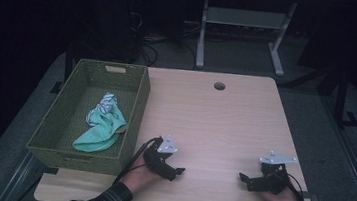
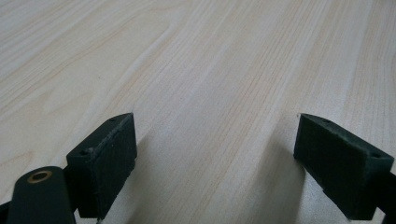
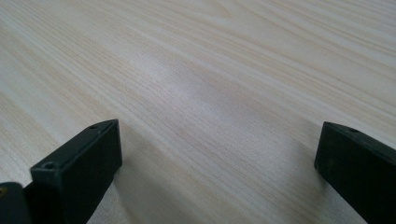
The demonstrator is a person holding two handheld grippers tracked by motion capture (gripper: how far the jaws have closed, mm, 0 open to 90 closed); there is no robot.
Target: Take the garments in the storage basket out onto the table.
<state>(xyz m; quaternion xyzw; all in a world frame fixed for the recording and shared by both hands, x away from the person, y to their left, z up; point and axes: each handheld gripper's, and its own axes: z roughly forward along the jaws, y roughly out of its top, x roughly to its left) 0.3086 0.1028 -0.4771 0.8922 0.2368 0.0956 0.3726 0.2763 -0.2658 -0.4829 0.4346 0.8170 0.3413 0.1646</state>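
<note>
Your left gripper (image 1: 173,169) and right gripper (image 1: 247,180) rest well apart on the pale wooden table (image 1: 214,119); a crumpled mint-green cloth (image 1: 100,128) lies inside the olive woven basket (image 1: 138,106) at the table's left edge.

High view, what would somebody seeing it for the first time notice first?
Probably the green woven basket at the table's left edge, with a crumpled mint-green cloth lying inside it. Next, the left gripper and right gripper resting near the front edge, jaws open and pointing toward each other with bare wood between them.
</note>
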